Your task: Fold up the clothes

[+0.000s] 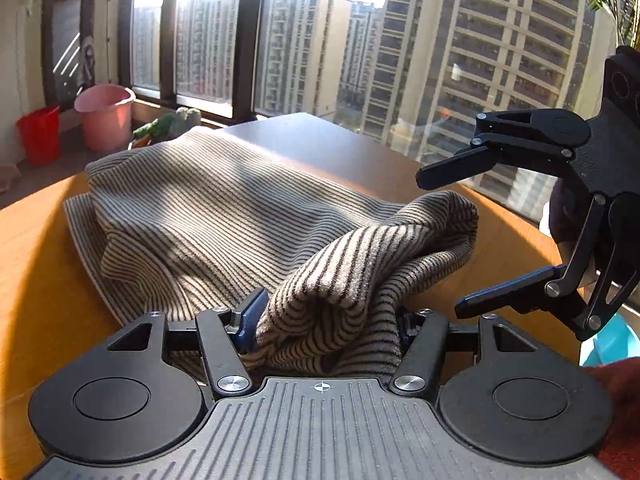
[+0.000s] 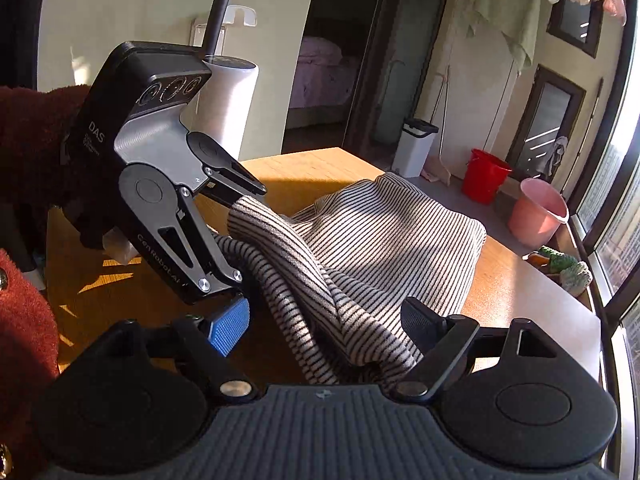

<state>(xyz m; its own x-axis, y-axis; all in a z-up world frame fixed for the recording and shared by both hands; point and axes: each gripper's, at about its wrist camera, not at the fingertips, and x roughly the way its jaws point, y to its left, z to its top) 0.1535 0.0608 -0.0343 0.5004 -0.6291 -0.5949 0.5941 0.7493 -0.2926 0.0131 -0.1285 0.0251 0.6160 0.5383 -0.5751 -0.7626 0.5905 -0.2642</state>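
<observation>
A beige garment with thin dark stripes [image 1: 208, 200] lies on a wooden table [image 1: 36, 264], partly folded. My left gripper [image 1: 326, 320] is shut on a bunched fold of it and lifts that part off the table. It shows from the side in the right wrist view [image 2: 240, 248], with the cloth [image 2: 384, 232] running from its fingers. My right gripper [image 1: 438, 244] hangs open just right of the lifted fold, not touching it. In its own view the right gripper [image 2: 320, 328] is open, with the striped cloth lying between its blue pad [image 2: 229, 328] and its black finger.
Tall windows [image 1: 304, 40] run along the table's far side. A pink bucket [image 1: 105, 116] and a red bucket [image 1: 39, 134] stand on the floor beyond the table. A white bin [image 2: 416, 146] stands by a doorway. Green objects [image 2: 568, 268] lie on the sill.
</observation>
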